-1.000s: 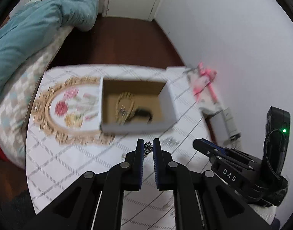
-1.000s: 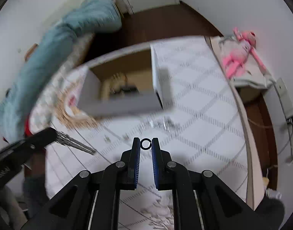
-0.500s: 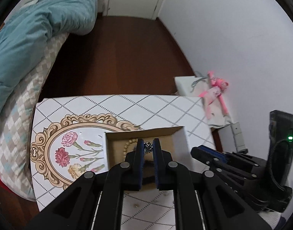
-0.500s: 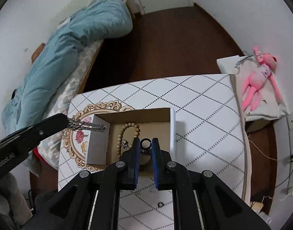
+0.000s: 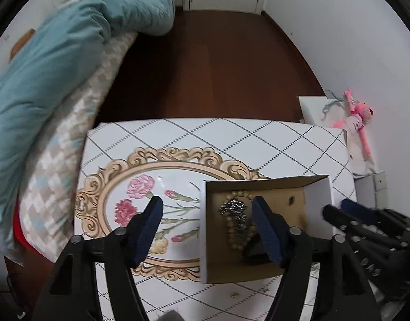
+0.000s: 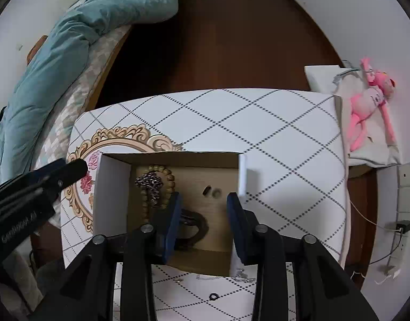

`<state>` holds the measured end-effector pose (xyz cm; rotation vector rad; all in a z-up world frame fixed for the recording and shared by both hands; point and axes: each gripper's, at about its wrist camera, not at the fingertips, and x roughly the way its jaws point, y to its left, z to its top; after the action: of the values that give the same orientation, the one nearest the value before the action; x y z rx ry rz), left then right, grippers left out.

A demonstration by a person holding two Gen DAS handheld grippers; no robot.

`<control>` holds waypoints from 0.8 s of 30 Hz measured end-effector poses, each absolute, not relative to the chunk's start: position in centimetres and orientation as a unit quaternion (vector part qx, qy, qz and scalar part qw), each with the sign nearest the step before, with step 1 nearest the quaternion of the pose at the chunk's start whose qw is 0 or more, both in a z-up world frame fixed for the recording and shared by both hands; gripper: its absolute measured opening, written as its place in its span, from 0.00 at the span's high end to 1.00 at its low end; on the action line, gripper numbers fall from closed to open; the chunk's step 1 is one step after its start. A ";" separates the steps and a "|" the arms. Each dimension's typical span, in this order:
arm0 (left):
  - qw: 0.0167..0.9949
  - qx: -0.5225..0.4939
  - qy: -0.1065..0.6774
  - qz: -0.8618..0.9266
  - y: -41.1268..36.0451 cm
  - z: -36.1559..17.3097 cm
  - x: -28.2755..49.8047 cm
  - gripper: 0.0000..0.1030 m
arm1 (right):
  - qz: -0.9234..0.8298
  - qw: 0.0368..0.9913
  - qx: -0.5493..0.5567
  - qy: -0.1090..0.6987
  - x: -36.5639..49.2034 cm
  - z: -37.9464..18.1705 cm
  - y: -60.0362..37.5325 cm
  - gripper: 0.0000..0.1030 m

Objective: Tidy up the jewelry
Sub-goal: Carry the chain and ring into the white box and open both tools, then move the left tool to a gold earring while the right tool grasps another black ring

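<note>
the cardboard box (image 6: 178, 160) sits on your patterned table (image 6: 271, 123), open top up; inside it the wooden bead bracelet (image 6: 168, 176) lies at the left, the silver chain (image 6: 148, 182) draped over it, a small dark ring (image 6: 206, 190) on the bare floor mid-box, a dark band (image 6: 196, 222) nearer you; a second ago the chain was pinched in your left gripper (image 5: 205, 230) and the ring in your right gripper (image 6: 202, 220), both short of the box; now both pieces are in the box and neither is held; your left gripper's jaws have just been opening and stand wide, nothing between the pads, the box wall and chain (image 5: 234, 210) showing through the gap; your right gripper's jaws have just been opening too, moderately apart, nothing pressed between them; both grippers point steeply down over the box, left over its left wall, right over its middle; the dark band is partly hidden behind a right finger (image 6: 172, 222); another small black ring (image 6: 213, 297) and bits of fine chain (image 6: 242, 274) lie on the table outside the near wall, too small to identify; the ring in the box is slightly blurred; the pink plush toy (image 6: 371, 101) lies off the table at the right.
</note>
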<state>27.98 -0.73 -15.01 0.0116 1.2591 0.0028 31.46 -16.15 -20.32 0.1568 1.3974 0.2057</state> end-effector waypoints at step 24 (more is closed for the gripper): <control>0.832 0.013 0.554 0.024 -0.3 -15.9 20.5 0.01 | -0.004 0.816 -0.016 0.578 24.0 -18.2 -17.5 0.00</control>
<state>20.54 -0.35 -15.92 0.0278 1.1743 0.0512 24.01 -17.47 -18.25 -0.0337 1.2333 -0.0092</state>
